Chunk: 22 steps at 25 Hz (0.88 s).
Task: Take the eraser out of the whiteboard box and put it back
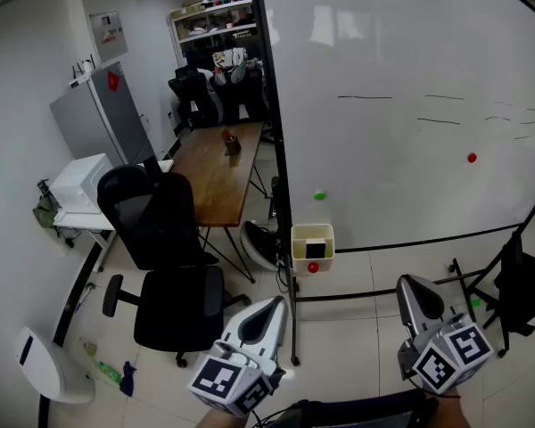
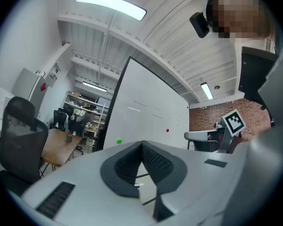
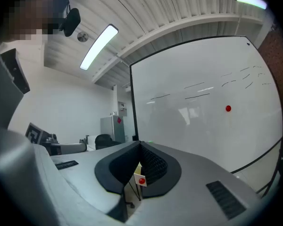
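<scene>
Just below the centre of the head view, the eraser [image 1: 315, 237] shows as a dark block inside the box [image 1: 325, 259], which hangs at the whiteboard's [image 1: 401, 52] lower left corner. 1 red magnet [image 1: 313, 267] sits on the box front. Along the bottom edge, the left gripper [image 1: 272, 303] and right gripper [image 1: 408, 283] are well apart from the box, jaws closed on nothing.

I've got the left gripper [image 1: 269, 308] at six o'clock, the right gripper [image 1: 413, 289] at four — both pointing twelve, jaws together, empty.
</scene>
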Available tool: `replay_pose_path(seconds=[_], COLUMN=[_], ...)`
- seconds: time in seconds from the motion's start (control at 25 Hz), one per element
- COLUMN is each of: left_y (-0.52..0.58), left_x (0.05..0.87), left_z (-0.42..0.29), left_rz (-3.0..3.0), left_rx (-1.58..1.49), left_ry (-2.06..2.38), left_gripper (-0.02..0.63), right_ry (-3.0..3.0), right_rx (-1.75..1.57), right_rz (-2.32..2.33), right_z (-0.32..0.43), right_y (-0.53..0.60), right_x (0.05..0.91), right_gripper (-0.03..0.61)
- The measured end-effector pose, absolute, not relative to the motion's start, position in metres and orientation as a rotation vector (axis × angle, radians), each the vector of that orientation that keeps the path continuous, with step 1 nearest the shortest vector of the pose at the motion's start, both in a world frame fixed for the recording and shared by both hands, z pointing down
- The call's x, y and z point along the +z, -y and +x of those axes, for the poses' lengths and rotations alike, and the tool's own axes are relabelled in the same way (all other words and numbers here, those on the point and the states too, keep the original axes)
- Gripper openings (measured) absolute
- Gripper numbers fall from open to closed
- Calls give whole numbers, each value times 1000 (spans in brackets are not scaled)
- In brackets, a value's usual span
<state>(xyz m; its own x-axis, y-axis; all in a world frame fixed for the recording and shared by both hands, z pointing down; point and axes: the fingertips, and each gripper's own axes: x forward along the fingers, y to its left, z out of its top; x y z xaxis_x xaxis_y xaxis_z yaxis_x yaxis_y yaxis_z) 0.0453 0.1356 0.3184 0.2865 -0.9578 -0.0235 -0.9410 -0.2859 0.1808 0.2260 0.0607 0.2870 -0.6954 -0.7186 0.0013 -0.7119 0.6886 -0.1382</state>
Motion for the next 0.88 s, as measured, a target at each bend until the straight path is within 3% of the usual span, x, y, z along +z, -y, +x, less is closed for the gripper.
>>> replay_pose_path(seconds=[0.4, 0.88], left_y=[-123, -49], left_x=[336, 320], left_z=[7, -15], left_rz=[2380, 2345], left_rx=[-193, -161], left_ry=[1781, 1848], left_gripper=[23, 23], right_ry=[-2880, -2881], right_rx=[-217, -263], right_rz=[-1173, -1080], right_z=[180, 152], right_y=[-56, 27], right_x=[305, 298], right_gripper=[23, 23])
